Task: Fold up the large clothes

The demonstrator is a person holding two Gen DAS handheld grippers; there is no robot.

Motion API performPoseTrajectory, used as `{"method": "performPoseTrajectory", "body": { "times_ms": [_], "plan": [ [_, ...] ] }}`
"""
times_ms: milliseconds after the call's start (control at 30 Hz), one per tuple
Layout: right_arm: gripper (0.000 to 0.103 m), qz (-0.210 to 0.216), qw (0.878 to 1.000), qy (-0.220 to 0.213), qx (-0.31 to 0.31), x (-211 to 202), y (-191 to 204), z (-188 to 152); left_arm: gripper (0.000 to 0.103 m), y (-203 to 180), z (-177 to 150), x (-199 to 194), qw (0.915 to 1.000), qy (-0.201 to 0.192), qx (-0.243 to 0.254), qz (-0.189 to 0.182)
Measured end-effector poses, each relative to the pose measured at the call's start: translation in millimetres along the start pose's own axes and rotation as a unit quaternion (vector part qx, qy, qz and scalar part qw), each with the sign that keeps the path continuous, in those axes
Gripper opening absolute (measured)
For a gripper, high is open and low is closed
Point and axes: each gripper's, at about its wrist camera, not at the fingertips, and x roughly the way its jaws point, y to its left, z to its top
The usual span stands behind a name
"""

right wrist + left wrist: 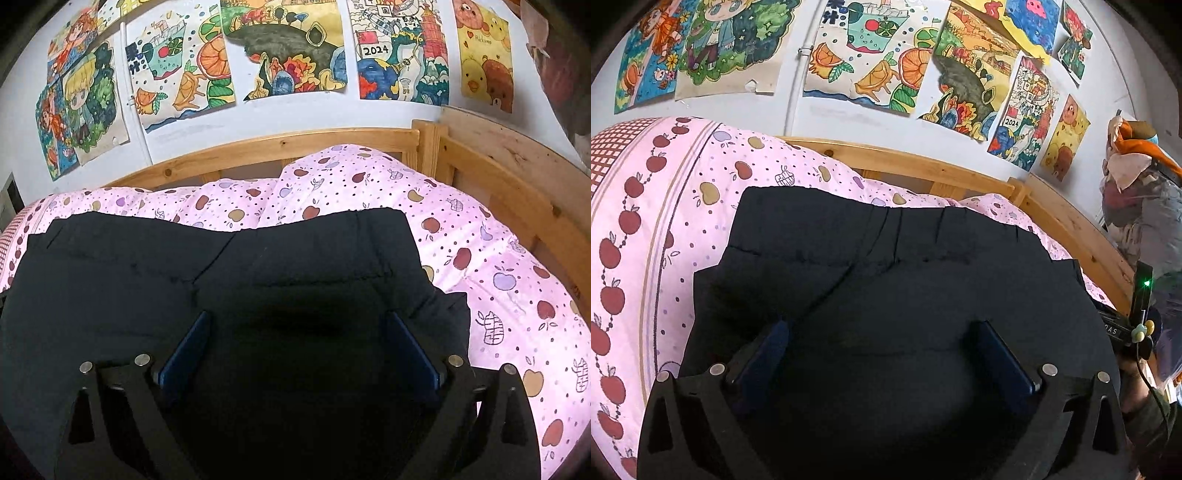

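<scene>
Count: 1 black padded garment [229, 266], folded, under and ahead of both claws. 1 pink apple-print quilt [498, 266] beneath it. 1 pine bed rail [295, 144] beyond. 6 coloured drawings [295, 48] above the right claw.

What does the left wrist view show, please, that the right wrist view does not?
Only the left wrist view shows the other handheld gripper unit with a green light at its right edge, a pile of orange and grey clothes behind it, and the quilt's broad border of red apples. Only the right wrist view shows a wide stretch of bare quilt to the right of the garment. Both share the dark padded garment on the pink fruit-print quilt, the pine bed rail, the wall drawings, and wide-open blue-padded jaws.
</scene>
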Motion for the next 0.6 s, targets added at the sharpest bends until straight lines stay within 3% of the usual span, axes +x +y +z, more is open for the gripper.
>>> {"method": "performPoseTrajectory", "body": {
  "times_ms": [233,333,433,600],
  "plan": [
    [0.094,-0.001,1.000,-0.015,0.005,-7,-3,-4,0.103,-1,-1,1,1.0000,0.005,0.004,-0.001],
    [0.094,0.004,1.000,-0.024,0.008,-14,-5,-3,0.103,1,6,-3,0.9993,0.036,0.006,-0.009],
    [0.094,0.003,0.999,-0.034,0.021,-29,-13,-2,0.103,2,11,-18,0.9984,0.046,0.030,0.012],
    [0.094,0.003,0.998,-0.044,0.036,-61,-30,-4,0.103,25,12,-59,0.9987,0.013,0.030,0.039]
  ]
}}
